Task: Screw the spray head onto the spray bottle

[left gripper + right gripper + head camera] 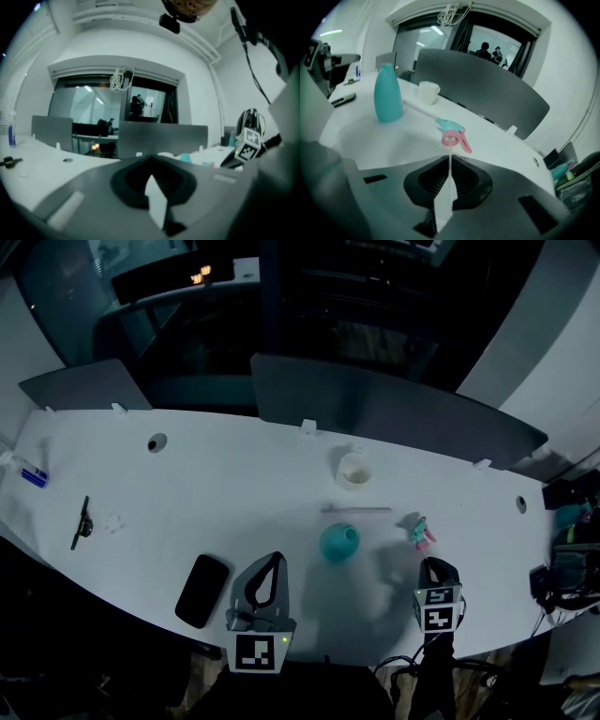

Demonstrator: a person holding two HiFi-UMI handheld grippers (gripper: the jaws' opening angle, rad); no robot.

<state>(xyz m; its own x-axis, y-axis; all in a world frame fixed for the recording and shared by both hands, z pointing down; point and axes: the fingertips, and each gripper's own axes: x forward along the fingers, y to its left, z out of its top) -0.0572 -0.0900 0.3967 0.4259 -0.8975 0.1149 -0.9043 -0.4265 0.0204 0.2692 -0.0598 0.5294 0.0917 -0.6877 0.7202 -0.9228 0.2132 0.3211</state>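
The teal spray bottle (339, 542) stands upright and uncapped at mid-table, also visible in the right gripper view (388, 101). The pink-and-teal spray head (419, 532) lies on the table to its right, seen again close ahead (453, 133). My right gripper (435, 565) sits just in front of it with its jaws shut. A thin white tube (450, 147) runs from the pink collar straight into the jaw tips (450, 157). My left gripper (269, 566) hovers near the front edge, left of the bottle, shut with nothing in it (151, 177).
A white cup (354, 470) stands behind the bottle, with a thin rod (356, 510) lying between them. A black phone (202, 590) lies by the left gripper. A small black tool (82, 522) and a blue item (35, 476) are far left. Grey partitions (394, 409) line the back edge.
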